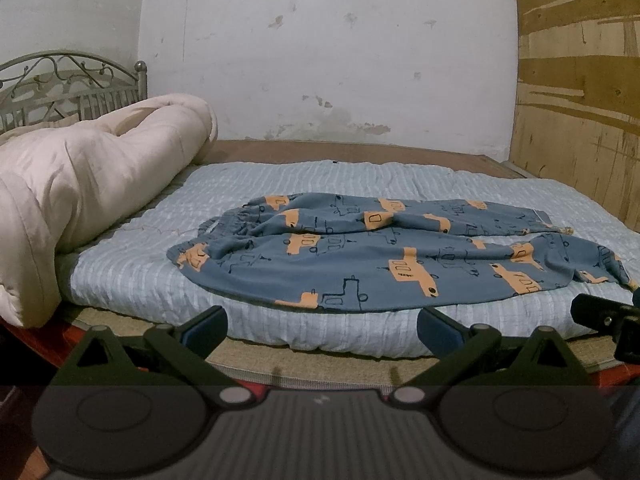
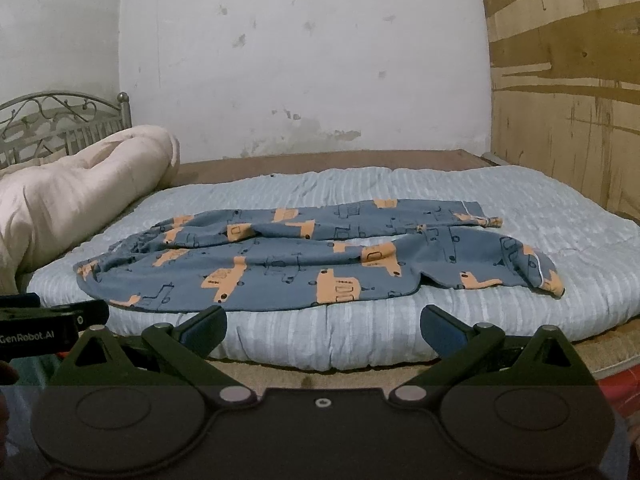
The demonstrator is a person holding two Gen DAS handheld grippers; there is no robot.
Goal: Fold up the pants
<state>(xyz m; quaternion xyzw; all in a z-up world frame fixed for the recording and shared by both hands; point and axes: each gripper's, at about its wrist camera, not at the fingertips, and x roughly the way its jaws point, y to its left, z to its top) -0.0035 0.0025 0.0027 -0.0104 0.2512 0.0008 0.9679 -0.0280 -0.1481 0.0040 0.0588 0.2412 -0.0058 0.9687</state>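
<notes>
Blue pants [image 1: 384,256] with orange vehicle prints lie spread and wrinkled on a pale blue quilt [image 1: 132,280]. Their waistband is at the left and the legs run to the right, the cuffs bunched. In the right wrist view the same pants [image 2: 304,260] lie across the quilt [image 2: 460,192]. My left gripper [image 1: 322,326] is open at the quilt's near edge, short of the pants, with nothing between its fingers. My right gripper [image 2: 324,324] is also open and empty at the near edge. The right gripper's body [image 1: 608,316] shows at the right edge of the left wrist view.
A rolled cream duvet [image 1: 80,184] lies at the left by a metal headboard [image 1: 72,80]. A white wall stands behind the bed and a plywood panel [image 1: 580,100] at the right. The left gripper's body [image 2: 44,324] shows at the left of the right wrist view.
</notes>
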